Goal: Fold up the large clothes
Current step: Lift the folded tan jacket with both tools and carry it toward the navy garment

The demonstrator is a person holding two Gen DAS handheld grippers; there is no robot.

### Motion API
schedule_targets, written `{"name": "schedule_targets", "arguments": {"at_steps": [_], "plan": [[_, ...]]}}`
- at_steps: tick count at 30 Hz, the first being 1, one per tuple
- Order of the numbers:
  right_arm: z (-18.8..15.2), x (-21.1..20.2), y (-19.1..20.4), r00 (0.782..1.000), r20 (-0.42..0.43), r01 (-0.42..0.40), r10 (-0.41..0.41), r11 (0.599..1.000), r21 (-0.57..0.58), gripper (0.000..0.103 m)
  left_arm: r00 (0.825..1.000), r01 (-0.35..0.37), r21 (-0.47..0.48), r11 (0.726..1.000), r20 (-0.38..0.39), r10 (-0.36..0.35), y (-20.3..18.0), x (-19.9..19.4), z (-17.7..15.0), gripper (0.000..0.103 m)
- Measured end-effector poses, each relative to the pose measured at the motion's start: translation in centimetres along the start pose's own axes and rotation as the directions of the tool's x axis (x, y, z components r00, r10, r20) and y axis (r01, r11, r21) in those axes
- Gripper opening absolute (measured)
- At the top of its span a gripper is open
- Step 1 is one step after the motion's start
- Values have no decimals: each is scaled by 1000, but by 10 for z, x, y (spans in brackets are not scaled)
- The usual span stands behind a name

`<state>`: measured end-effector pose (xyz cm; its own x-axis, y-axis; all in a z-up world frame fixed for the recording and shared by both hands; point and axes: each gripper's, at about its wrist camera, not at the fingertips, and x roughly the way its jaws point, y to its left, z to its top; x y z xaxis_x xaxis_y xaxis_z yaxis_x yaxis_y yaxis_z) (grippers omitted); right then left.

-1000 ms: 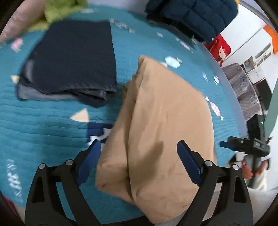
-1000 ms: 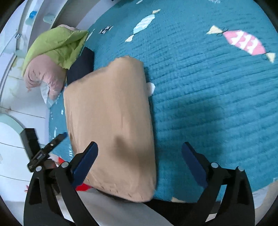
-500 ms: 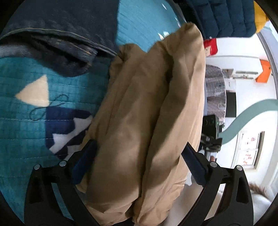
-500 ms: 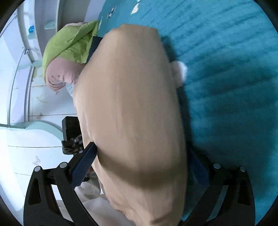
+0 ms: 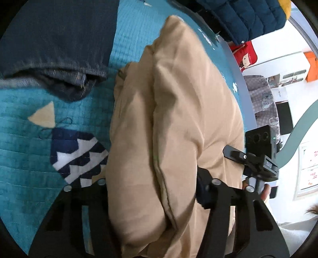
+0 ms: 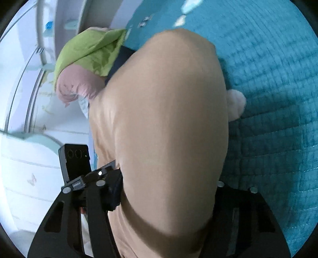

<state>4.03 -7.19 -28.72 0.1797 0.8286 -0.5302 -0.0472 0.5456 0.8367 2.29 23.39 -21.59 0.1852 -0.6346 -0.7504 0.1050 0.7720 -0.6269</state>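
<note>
While the folded tan garment [image 5: 174, 123] fills the middle of both wrist views, it lies on a bed covered by a teal quilt [image 5: 23, 158], bulging up in thick layers. In the left wrist view, a stack of folded dark navy clothes [image 5: 55, 39] sits on the quilt at the far left, close beside the tan bundle's far end. Nearer, a navy-and-white zigzag patch [image 5: 75, 154] printed on the quilt lies just left of the tan fabric. The left hand-held gripper [image 5: 151, 184] straddles the near end of the bundle — its black fingers [image 5: 206, 190] press into the cloth on either side, so it is clamped on the tan garment. At the far right a dark blue quilted jacket [image 5: 246, 17] lies at the bed's edge, and the other gripper shows beside the bundle's right side.

In the right wrist view, a green cloth [image 6: 89, 51] over a pink pillow [image 6: 77, 85] sits at the far left by the white wall. The right hand-held gripper [image 6: 169, 190] likewise has the tan garment [image 6: 167, 123] packed between its fingers — closed against the fabric, its left finger [image 6: 113, 192] sunk into the cloth and the right one mostly hidden. The teal quilt [image 6: 274, 99] spreads to the right, with a small pale fluffy patch [image 6: 236, 105] touching the bundle's right edge.
</note>
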Motion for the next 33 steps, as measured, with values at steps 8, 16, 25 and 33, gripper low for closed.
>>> {"name": "schedule_targets", "arguments": {"at_steps": [8, 16, 25, 33], "plan": [[11, -8, 26, 997, 17, -75, 76, 996, -41, 49, 999, -2, 26, 1000, 54, 0, -20, -16, -3, 51], [37, -24, 82, 991, 35, -123, 131, 976, -177, 49, 987, 10, 75, 997, 157, -22, -41, -62, 12, 51], [81, -13, 159, 985, 3, -159, 171, 923, -351, 49, 949, -71, 118, 990, 312, 30, -59, -138, 51, 51], [124, 22, 237, 959, -55, -276, 279, 863, -424, 49, 886, -167, 90, 982, 451, 109, -62, -241, 82, 52]]}}
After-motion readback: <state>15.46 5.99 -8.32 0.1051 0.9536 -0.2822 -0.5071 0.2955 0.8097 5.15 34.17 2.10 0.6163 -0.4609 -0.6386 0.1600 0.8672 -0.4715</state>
